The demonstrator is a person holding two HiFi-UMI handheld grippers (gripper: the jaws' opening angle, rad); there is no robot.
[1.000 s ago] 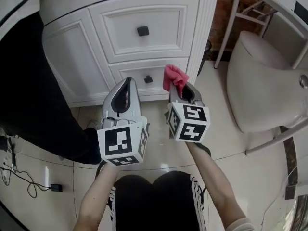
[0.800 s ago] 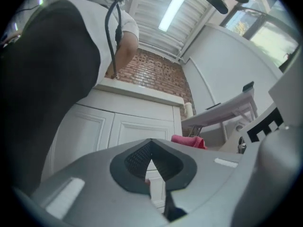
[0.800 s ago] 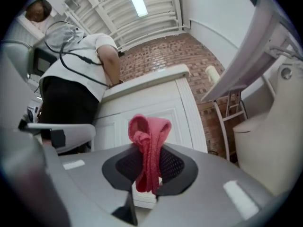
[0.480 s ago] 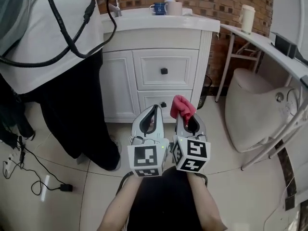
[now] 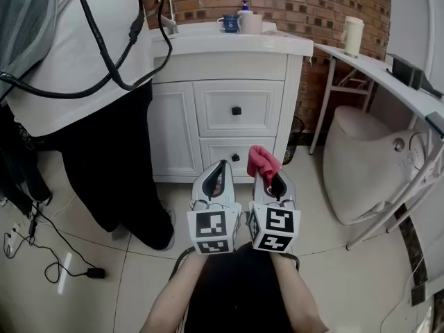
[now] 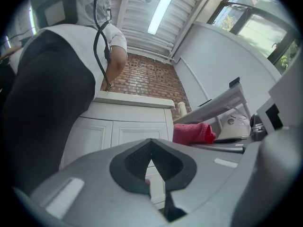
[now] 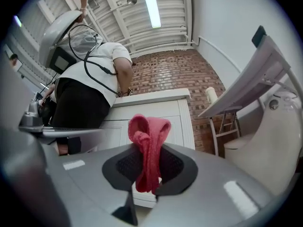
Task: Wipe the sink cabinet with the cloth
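Since a second ago my view has lifted away from the drawers. The whole sink cabinet point(image 5: 236, 109) shows now, countertop and all, and both grippers sit lower in the head view and closer together, the cloth unchanged in the right one.

At the far left a person point(image 5: 83, 96) in a white top and black trousers stands close against the cabinet's left side, a black cable point(image 5: 104, 54) looped across the top. A thin cord point(image 5: 43, 263) trails over the floor tiles by their feet. The cabinet is white, with a door on its left and two drawers with dark knobs. On its countertop a blue mug point(image 5: 228, 23) and a white mug point(image 5: 250, 23) stand side by side.

My left gripper point(image 5: 221, 166) points toward the lower drawer but is clear of it, its jaws together with nothing between them. Just beside it, my right gripper point(image 5: 273, 177) is clamped on the pink cloth point(image 5: 262, 161), which bunches up above the jaw tips. It is off the cabinet, hanging in front of the lower drawer as I look down.

Further right a white shelf point(image 5: 374, 64) on metal legs carries a pale cup point(image 5: 353, 26), and below it sits a white toilet point(image 5: 364, 161). A brick wall point(image 5: 312, 5) runs behind everything.
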